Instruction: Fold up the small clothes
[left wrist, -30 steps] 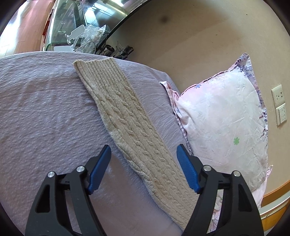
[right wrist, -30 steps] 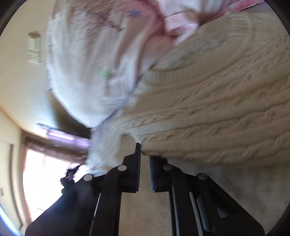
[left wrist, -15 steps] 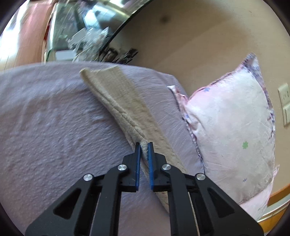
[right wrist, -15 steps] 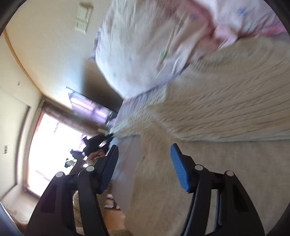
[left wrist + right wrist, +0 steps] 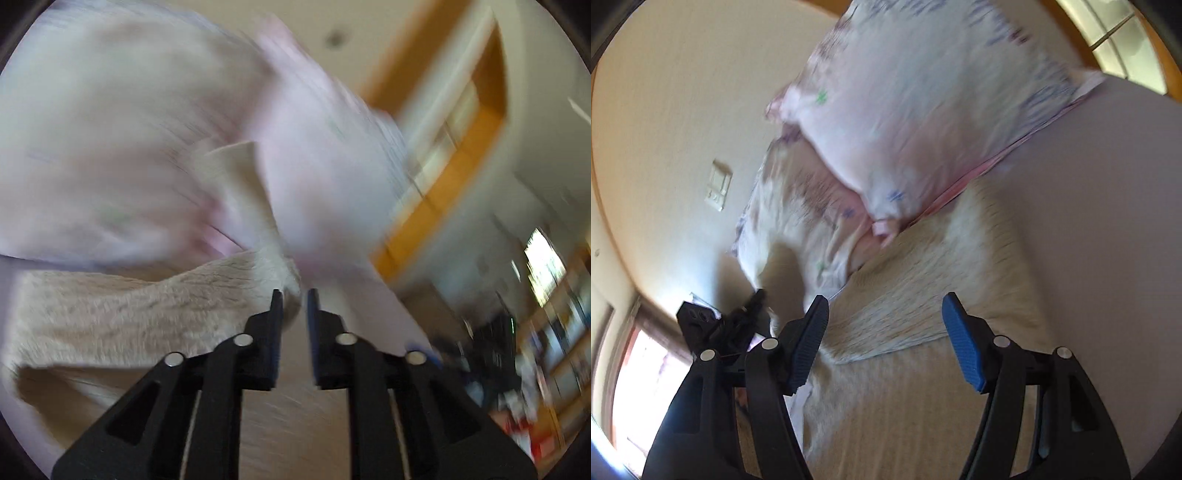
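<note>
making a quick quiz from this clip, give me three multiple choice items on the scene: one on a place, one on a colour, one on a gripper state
1. Where does the pink pillow lie relative to the cream knit garment in the right wrist view?
A. beyond it, by the wall
B. under it
C. on the floor

2. What colour are the right gripper pads?
A. red
B. blue
C. white

3. What state is the left gripper in?
A. wide open, nothing held
B. shut on the garment
C. out of view

Answers: 1 A, the pillow sits past the garment's far edge against the wall. 2 B, blue pads show on both fingers. 3 B, cream knit is pinched between nearly closed fingers.
</note>
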Action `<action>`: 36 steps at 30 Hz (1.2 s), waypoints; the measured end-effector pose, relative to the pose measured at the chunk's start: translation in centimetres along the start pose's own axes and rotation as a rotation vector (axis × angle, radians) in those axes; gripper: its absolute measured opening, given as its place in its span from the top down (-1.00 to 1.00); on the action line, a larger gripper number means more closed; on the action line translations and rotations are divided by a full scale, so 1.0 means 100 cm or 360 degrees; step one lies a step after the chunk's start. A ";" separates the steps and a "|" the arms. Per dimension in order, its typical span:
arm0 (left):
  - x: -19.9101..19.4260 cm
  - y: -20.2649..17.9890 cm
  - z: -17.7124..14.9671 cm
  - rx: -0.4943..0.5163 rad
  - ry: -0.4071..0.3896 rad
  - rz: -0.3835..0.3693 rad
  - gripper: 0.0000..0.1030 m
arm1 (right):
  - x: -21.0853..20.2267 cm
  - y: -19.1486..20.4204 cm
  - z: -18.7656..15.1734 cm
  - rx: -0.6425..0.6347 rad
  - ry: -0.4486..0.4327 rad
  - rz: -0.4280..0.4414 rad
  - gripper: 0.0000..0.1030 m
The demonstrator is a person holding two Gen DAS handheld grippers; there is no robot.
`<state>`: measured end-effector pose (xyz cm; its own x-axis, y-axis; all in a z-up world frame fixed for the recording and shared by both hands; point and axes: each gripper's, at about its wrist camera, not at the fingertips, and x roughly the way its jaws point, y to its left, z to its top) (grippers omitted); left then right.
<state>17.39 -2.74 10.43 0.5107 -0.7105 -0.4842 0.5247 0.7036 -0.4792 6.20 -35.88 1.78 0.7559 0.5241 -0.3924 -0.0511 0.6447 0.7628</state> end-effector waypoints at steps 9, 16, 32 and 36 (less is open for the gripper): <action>-0.054 -0.012 -0.086 0.0214 0.0215 0.0033 -0.18 | -0.058 -0.030 -0.032 -0.0123 0.0223 -0.0014 -0.41; -0.167 0.035 -0.165 -0.0016 0.0234 0.0402 -0.37 | -0.089 -0.058 -0.082 -0.0091 0.0462 -0.0189 -0.41; -0.167 0.054 -0.236 -0.0414 0.0341 0.0297 0.75 | -0.060 -0.038 -0.148 -0.0149 0.0845 0.0076 0.83; -0.166 0.048 -0.230 -0.0406 0.0337 0.0283 0.83 | -0.064 -0.008 -0.114 -0.0247 0.0580 0.0281 0.85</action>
<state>-4.22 12.60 -0.66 0.4123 -0.5783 -0.7040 0.2402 0.8144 -0.5283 -6.03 -33.40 -2.19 0.4480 0.7782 -0.4401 -0.2775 0.5890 0.7590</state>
